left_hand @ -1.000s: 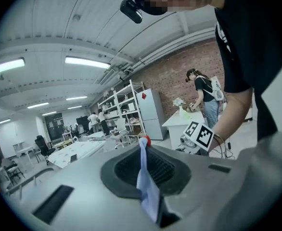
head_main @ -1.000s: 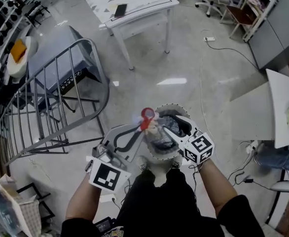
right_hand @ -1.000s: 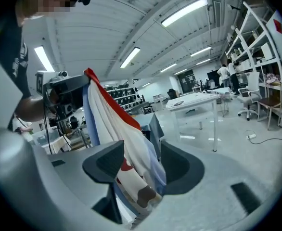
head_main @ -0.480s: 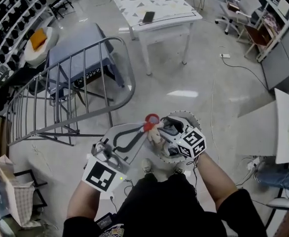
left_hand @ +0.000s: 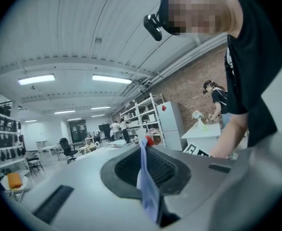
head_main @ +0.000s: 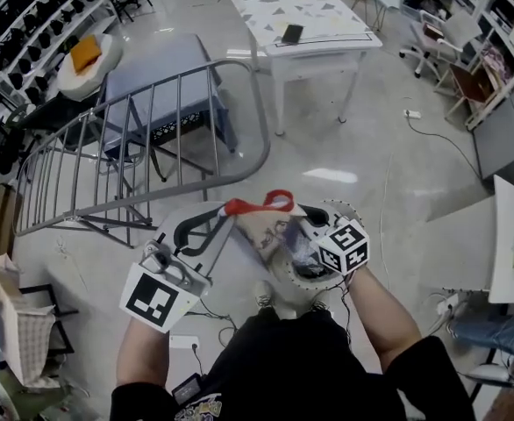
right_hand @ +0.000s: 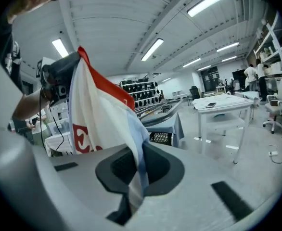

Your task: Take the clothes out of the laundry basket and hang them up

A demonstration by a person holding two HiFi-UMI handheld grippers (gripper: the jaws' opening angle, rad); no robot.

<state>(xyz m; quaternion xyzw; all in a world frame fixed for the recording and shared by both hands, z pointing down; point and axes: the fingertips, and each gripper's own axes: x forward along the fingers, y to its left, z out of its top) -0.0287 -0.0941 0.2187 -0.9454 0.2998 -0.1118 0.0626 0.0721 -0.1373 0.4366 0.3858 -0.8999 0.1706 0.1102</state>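
Note:
A white garment with a red collar (head_main: 259,220) is stretched between both grippers above the round laundry basket (head_main: 303,281), which holds more dark clothes. My left gripper (head_main: 227,212) is shut on the garment's pale blue edge (left_hand: 147,186) near the red collar. My right gripper (head_main: 297,228) has just been closing, and its jaws now pinch the white, red and blue cloth (right_hand: 107,114). In the right gripper view the cloth hangs up and left from the right gripper (right_hand: 133,179). The left gripper (left_hand: 148,177) shows only a thin strip of cloth.
A curved metal drying rack (head_main: 152,139) with a grey cloth (head_main: 165,82) over it stands ahead and to the left. A white table (head_main: 305,11) with a phone (head_main: 292,33) is farther ahead. Shelves line the left edge. Cables lie on the floor at right.
Both grippers have risen and moved left, away from the basket, carrying the garment. The right jaws went from open to shut on the cloth. The red collar is now pulled out flat.

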